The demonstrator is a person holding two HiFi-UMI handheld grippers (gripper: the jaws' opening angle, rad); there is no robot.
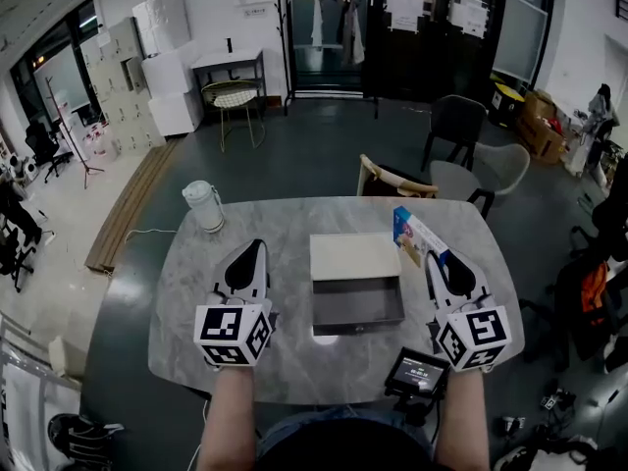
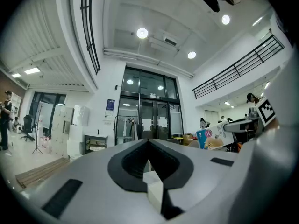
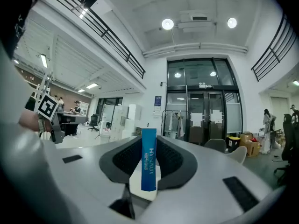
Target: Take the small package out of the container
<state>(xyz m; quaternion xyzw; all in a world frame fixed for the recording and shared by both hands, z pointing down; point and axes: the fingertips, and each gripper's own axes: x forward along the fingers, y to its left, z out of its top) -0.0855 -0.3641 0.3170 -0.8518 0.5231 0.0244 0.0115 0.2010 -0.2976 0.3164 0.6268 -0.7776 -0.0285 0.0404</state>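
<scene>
The left forearm (image 1: 231, 412) and right forearm (image 1: 461, 422) reach forward, level, over the worktop (image 1: 191, 297), one on each side of the open grey box (image 1: 356, 307). Left of the box, the left tongs (image 1: 256, 246) point away, jaws together and empty. Right of the box, the right tongs (image 1: 433, 259) clamp a small package (image 1: 416, 234), upright between the jaws.

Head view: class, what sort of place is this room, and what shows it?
Probably an open office or lab hall: lockers along the wall, a coat rack at the back, and loose chairs on a bare floor.
</scene>
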